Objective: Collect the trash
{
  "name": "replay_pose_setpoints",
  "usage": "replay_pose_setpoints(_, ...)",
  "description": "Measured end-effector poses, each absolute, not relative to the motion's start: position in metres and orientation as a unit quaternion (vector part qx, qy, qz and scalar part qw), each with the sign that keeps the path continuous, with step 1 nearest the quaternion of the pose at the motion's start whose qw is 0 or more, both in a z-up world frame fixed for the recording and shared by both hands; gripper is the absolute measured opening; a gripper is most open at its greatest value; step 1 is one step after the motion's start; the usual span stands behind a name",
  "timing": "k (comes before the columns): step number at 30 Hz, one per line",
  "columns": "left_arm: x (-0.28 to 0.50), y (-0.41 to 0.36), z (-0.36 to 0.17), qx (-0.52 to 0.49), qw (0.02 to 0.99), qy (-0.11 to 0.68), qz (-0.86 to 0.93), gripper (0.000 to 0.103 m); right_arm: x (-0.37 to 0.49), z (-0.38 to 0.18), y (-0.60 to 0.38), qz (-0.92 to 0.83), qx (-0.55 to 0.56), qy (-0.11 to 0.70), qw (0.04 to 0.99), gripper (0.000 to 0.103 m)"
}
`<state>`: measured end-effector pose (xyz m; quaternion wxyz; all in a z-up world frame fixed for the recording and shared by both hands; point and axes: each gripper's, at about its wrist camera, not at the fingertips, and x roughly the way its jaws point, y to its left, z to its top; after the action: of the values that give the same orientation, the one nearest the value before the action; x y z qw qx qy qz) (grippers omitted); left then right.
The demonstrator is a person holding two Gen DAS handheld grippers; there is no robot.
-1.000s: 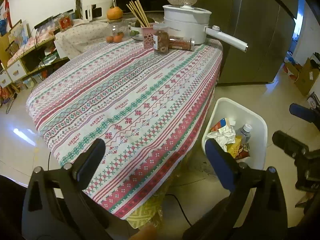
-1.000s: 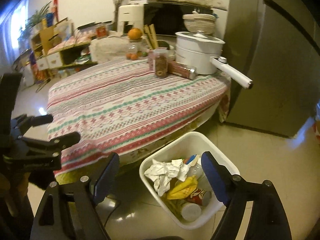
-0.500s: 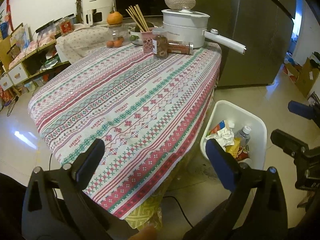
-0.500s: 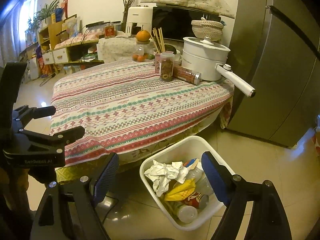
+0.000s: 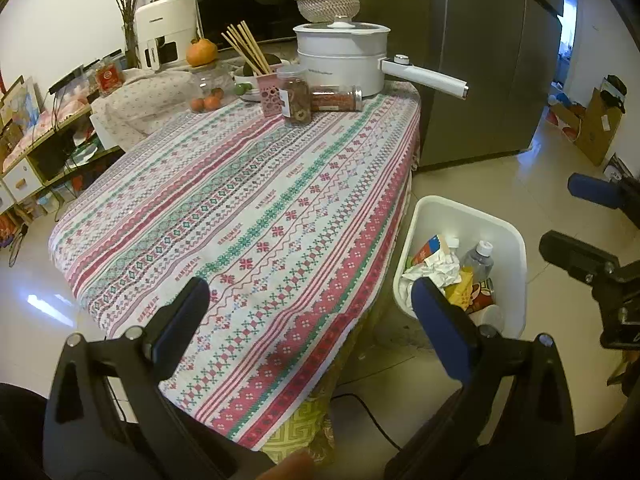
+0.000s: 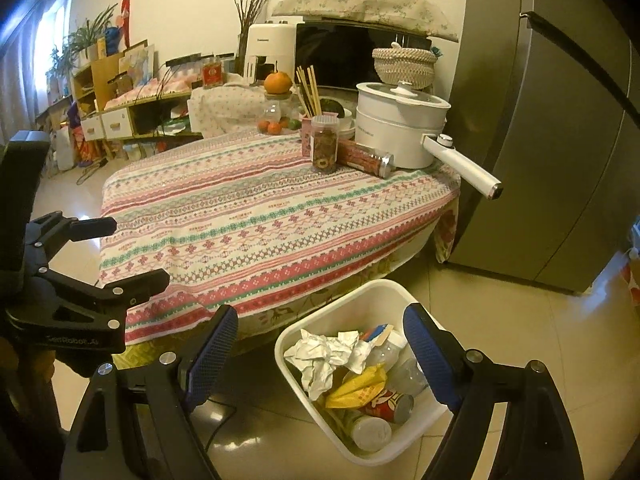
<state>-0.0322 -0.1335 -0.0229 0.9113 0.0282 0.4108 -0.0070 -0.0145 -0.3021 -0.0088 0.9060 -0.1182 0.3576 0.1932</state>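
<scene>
Both tongs, left [image 5: 310, 330] and right [image 6: 320, 354], gape wide and empty; bin [image 6: 416, 444] looks full, bench [image 5: 248, 216] cleared; collecting seems done, next just withdraw.

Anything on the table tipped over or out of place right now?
One spice jar lies on its side by the white pot, beside an upright jar. Nothing spilled; the trash sits inside the bin.

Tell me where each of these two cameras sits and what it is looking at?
Left wrist: on the left gripper, looking down over the table; its own open fingers and the right gripper show.
Right wrist: on the right gripper, looking down at the bin; its own open fingers and the left gripper show.
Shared: table, bin, white pot.
</scene>
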Motion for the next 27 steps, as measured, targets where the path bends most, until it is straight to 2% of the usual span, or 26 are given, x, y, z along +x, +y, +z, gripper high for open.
replay_pose_setpoints(14, -0.039, -0.135, -0.001, 0.055, 0.939, 0.338, 0.011, 0.101, -0.015, -0.001, -0.305, 0.196, -0.114, 0.341, 0.912, 0.087)
replay_pose_setpoints(27, -0.037, -0.133, -0.002, 0.054, 0.939, 0.339, 0.017, 0.101, -0.016, 0.007, -0.304, 0.195, -0.104, 0.320, 0.921, 0.087)
